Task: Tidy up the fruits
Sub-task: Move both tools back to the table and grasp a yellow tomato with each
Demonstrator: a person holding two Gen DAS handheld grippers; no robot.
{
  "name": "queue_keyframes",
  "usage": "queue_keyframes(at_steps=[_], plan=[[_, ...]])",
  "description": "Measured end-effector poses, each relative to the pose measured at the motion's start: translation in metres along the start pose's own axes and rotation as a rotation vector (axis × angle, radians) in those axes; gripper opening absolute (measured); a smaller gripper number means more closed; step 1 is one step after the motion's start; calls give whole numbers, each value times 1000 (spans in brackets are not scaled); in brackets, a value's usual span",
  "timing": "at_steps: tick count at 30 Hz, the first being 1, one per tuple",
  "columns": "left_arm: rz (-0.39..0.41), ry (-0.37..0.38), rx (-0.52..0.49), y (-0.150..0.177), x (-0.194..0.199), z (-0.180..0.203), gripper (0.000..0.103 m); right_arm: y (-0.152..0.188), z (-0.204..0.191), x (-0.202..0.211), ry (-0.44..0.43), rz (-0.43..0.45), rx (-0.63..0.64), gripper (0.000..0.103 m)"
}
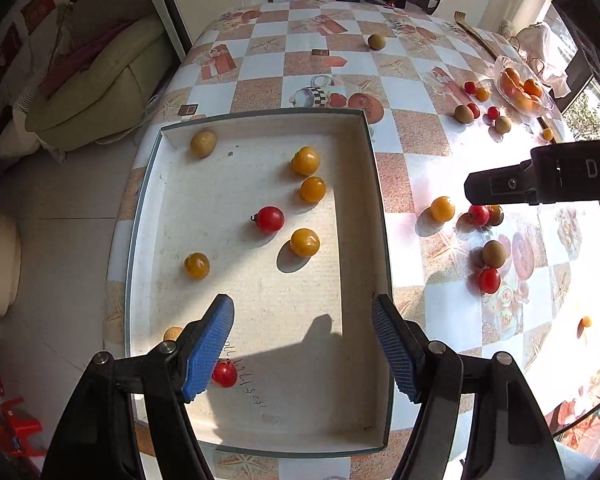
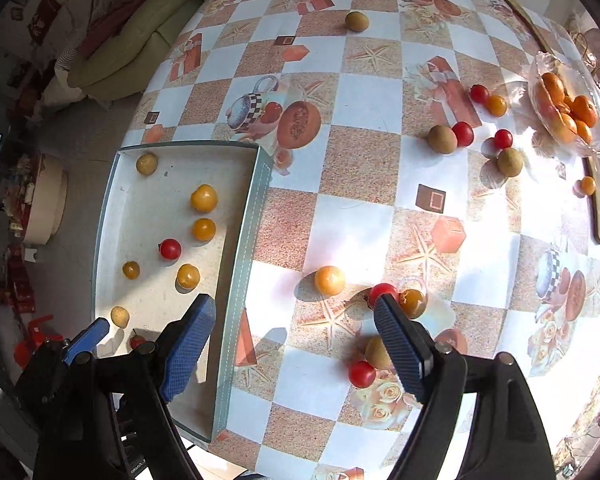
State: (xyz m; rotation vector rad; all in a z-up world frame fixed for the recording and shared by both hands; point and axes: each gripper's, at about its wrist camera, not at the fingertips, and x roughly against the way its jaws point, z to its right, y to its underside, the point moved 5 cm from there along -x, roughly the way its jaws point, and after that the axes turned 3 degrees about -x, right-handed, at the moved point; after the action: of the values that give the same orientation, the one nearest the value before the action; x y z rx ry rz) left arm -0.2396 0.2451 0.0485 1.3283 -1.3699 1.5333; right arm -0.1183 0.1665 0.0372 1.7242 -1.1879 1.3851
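A shallow white tray (image 1: 374,200) sits at the table's left edge and holds several yellow tomatoes (image 1: 305,242), a red tomato (image 1: 270,219) and pale brown round fruits (image 1: 203,143). My left gripper (image 1: 304,346) hangs open above the tray's near end with nothing between its jaws. A second red tomato (image 1: 225,374) lies under its left finger. My right gripper (image 2: 294,344) is open and empty over the tablecloth, just right of the tray wall (image 2: 248,240). Loose on the cloth ahead of it are a yellow tomato (image 2: 329,280) and a red tomato (image 2: 383,292).
More red, yellow and brown fruits (image 2: 442,139) lie scattered across the checked tablecloth. A clear bowl of oranges (image 2: 568,112) and a wooden back-scratcher (image 2: 598,208) are at the far right. A green sofa (image 1: 100,92) stands past the table's left edge.
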Motion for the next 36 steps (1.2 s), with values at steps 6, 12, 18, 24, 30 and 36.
queue_keyframes(at_steps=[6, 12, 18, 24, 30, 36], plan=[[35, 69, -130, -33, 0, 44, 72, 40, 91, 21, 87, 14, -161, 84], [22, 114, -196, -55, -20, 84, 72, 94, 167, 28, 172, 9, -330, 84], [-32, 108, -223, -62, -53, 99, 72, 148, 221, 29, 235, -1, -472, 84], [-65, 103, -232, -66, -73, 103, 72, 171, 239, 18, 236, -18, -524, 72], [-70, 114, -212, -71, -82, 98, 72, 170, 242, 9, 252, -26, -510, 60], [-87, 132, -165, -75, -89, 84, 70, 173, 239, 10, 291, -33, -488, 29]])
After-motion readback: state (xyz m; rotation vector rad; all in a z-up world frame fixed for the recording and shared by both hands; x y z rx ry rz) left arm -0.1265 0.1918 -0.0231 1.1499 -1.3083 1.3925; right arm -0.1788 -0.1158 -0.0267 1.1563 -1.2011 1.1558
